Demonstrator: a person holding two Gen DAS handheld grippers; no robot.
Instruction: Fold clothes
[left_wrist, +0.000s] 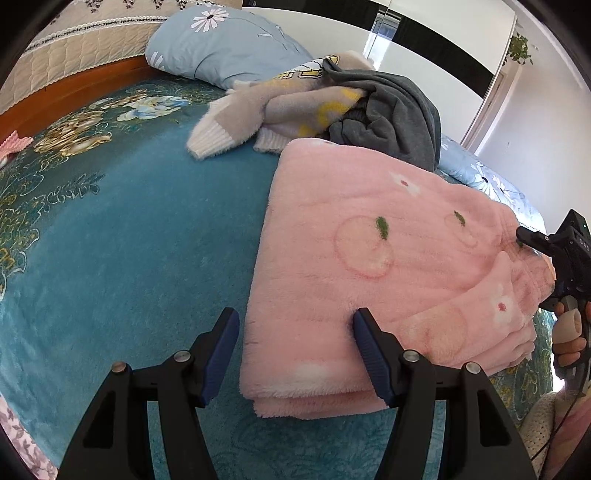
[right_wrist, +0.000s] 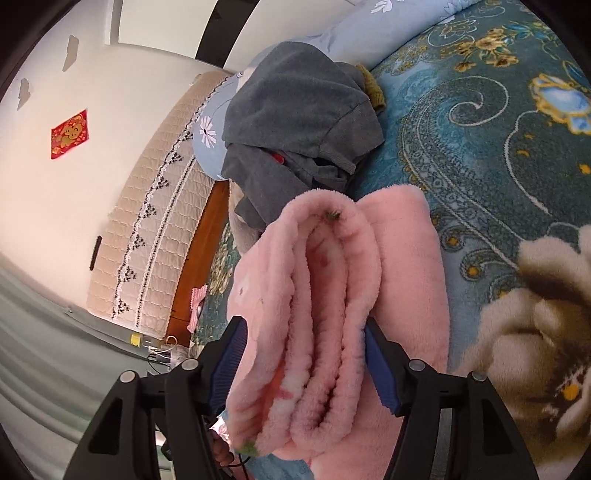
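A pink fleece garment (left_wrist: 369, 258) lies folded in several layers on the teal floral blanket (left_wrist: 129, 240). My left gripper (left_wrist: 295, 325) stands open over its near left corner. One of its fingers (left_wrist: 365, 332) rests on the fleece and the other hangs over bare blanket. At the garment's right end my right gripper (left_wrist: 524, 240) is held by a hand (left_wrist: 569, 332). In the right wrist view the right gripper (right_wrist: 304, 332) is open, with the stacked pink garment (right_wrist: 332, 295) edges bulging between its jaws.
Behind the pink garment lies a crumpled grey garment (left_wrist: 399, 110) (right_wrist: 295, 110) beside a fuzzy grey and yellow sweater (left_wrist: 277, 107). A pale blue flowered pillow (left_wrist: 221, 44) leans by the wooden headboard (left_wrist: 74, 92). Bare blanket (right_wrist: 480, 147) stretches left of the pile.
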